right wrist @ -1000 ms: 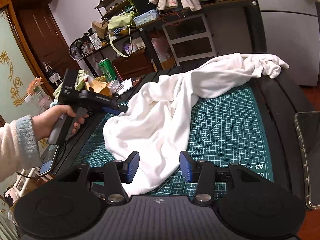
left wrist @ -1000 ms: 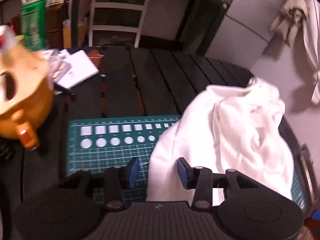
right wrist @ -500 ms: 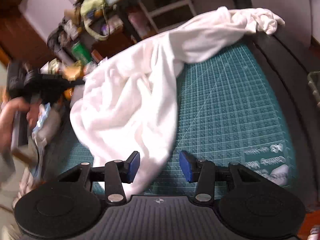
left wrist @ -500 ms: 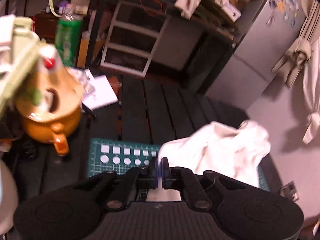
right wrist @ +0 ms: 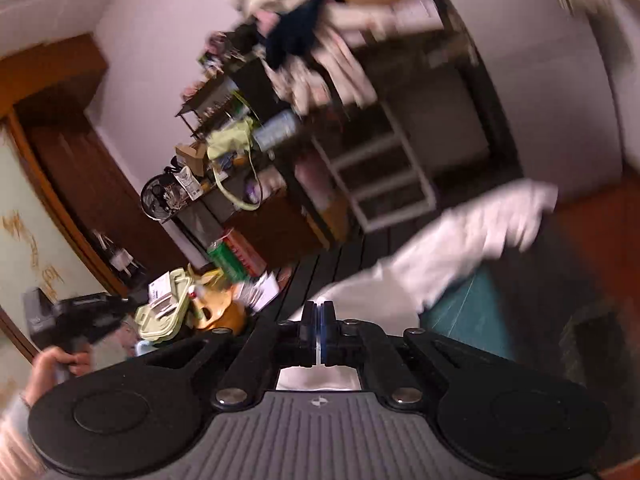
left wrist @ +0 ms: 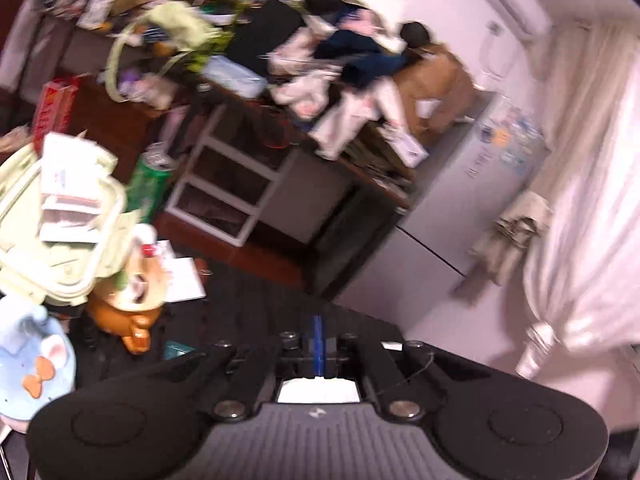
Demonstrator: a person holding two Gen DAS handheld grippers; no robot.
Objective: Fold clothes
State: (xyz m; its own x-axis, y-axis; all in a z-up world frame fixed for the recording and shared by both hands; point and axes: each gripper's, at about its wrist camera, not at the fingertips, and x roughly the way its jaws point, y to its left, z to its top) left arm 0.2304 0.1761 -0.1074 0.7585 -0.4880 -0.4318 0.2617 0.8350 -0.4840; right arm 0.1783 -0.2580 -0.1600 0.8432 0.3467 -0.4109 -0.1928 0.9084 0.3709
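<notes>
1. The left claw (left wrist: 318,334) is clamping its blue pads together on a strip of white cloth, which is showing only as a pale patch just behind the fingers in the left wrist view.
2. The right claw (right wrist: 318,322) is likewise pinching the white garment (right wrist: 448,256) between its closed pads, with the fabric trailing away to the right and up above the green cutting mat (right wrist: 468,312) and the dark slatted table (right wrist: 344,256).
3. The far end of the garment is hanging blurred near the table's far right edge in the right wrist view.
4. The person's left hand (right wrist: 52,364) is gripping the handle of the other tool at the lower left of the right wrist view, lifted beside the clutter.
5. An orange bear-shaped pot (left wrist: 128,304) is sitting on the table's left side, next to a pale green lidded box (left wrist: 60,232) stacked with papers, and a green can (left wrist: 148,184) is standing behind them.
6. A shelf piled with clothes (left wrist: 340,64) is filling the background, beside a grey fridge (left wrist: 472,200) and a white curtain (left wrist: 592,220).
</notes>
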